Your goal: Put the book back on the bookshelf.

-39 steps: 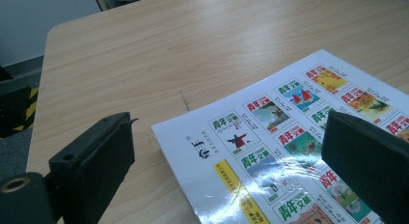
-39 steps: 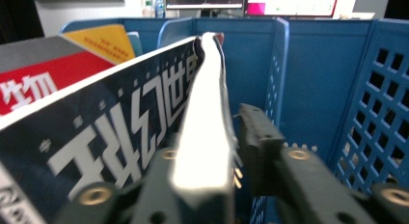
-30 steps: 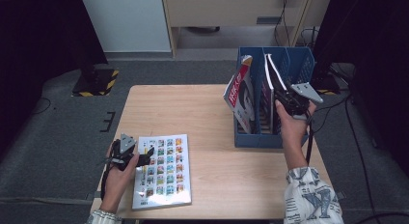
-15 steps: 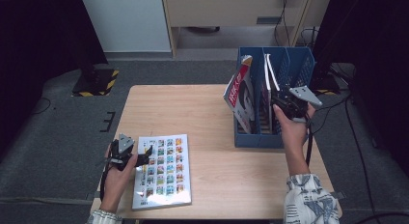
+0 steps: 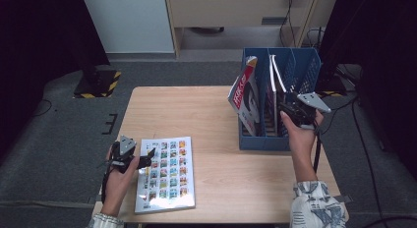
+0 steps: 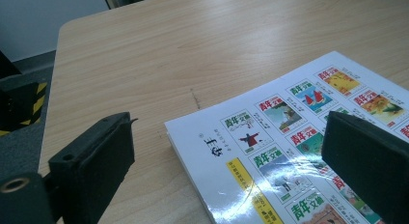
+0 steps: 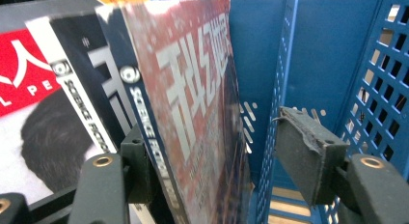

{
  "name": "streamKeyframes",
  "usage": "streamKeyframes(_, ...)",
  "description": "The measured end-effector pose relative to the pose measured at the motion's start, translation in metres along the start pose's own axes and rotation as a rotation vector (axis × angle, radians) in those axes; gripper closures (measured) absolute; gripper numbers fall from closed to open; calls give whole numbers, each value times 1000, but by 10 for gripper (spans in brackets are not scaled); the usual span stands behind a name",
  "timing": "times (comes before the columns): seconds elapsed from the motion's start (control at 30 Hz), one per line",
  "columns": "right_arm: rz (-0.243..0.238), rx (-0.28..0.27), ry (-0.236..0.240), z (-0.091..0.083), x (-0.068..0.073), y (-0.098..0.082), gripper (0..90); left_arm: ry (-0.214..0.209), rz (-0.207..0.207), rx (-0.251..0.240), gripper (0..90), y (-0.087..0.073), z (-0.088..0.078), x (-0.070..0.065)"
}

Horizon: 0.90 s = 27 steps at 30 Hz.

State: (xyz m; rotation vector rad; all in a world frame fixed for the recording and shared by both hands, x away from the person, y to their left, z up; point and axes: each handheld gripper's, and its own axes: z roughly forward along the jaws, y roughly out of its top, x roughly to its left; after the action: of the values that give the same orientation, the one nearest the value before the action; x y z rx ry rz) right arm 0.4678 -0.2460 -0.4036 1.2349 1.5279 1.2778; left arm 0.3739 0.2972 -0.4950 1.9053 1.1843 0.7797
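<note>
Two tongs in use. Left tongs (image 5: pixel 147 159) stood open at the worktop's (image 5: pixel 206 120) near-left edge, jaws straddling the corner of a flat-lying magazine (image 5: pixel 167 173). At right, the blue file rack (image 5: pixel 265 139) held upright mags; right tongs (image 7: pixel 212 166) had just been opening, jaws either side of the red-cover mag (image 7: pixel 193 113), right pad clear of it.

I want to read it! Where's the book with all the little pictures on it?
In the high view, the picture book lies flat near the table's front left corner, right beside the left tool.
</note>
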Motion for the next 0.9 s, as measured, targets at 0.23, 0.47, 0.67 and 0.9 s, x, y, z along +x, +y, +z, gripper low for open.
streamKeyframes(0.23,-6,11,-16,-2,2,-4,374,5,16,11,41,0,1,-2)
streamKeyframes(0.47,2,22,-20,-11,4,-7,370,8,15,13,41,0,1,0)
streamKeyframes(0.67,-4,27,-16,-19,5,-8,358,10,12,10,41,1,0,0)
streamKeyframes(0.9,-4,35,6,-25,11,-7,339,11,10,11,41,1,0,-1)
